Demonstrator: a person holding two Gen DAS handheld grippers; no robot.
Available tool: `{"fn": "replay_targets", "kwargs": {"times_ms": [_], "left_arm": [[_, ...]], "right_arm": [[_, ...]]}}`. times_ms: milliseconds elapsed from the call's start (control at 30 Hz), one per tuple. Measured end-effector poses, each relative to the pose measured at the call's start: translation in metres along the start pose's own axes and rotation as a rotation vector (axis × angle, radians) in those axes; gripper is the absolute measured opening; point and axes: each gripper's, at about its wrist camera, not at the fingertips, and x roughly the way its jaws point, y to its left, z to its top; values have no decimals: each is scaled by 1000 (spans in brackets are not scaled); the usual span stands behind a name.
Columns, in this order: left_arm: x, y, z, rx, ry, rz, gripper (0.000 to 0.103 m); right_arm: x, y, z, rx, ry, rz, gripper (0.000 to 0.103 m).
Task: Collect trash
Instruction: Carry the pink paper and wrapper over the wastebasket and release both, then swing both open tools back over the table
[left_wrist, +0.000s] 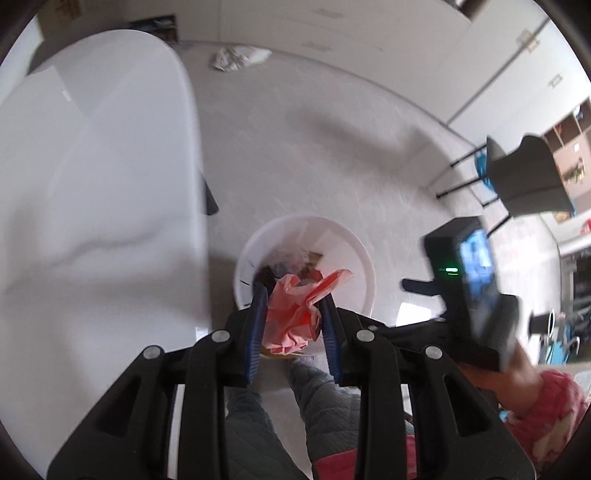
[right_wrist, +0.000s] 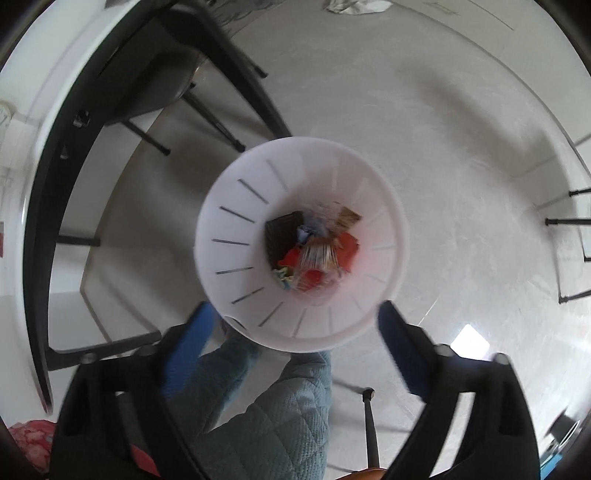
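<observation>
Pinching a crumpled pink bag (left_wrist: 295, 314), your left tool (left_wrist: 293, 295) holds it right above the white bin (left_wrist: 364, 266) on the floor. Your right tool (right_wrist: 295, 325) hangs over that bin (right_wrist: 229, 236) too, fingers spread wide apart and empty, mixed wrappers (right_wrist: 317, 251) lying at the bin's bottom.

Smooth white plastic bin (right_wrist: 236, 236); crinkled pink wrapper (left_wrist: 291, 314)

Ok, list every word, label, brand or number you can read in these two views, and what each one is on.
None can be read.
Wrappers in the white bin: print too blurred.
Lit screen on the right claw's unit, seen from the left wrist: only a blue blur.
Pink bag in the left claw: no print visible.
Crumpled white trash on the floor: too small to tell.
</observation>
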Motion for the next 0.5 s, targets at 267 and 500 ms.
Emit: {"fn": "replay_targets", "kwargs": {"times_ms": [267, 500], "left_arm": [[77, -31, 7, 1, 166, 3, 46], [117, -49, -2, -56, 232, 6, 93]], "right_arm": [[-26, -48, -20, 84, -4, 7, 97], [-23, -70, -29, 115, 16, 6, 100]]}}
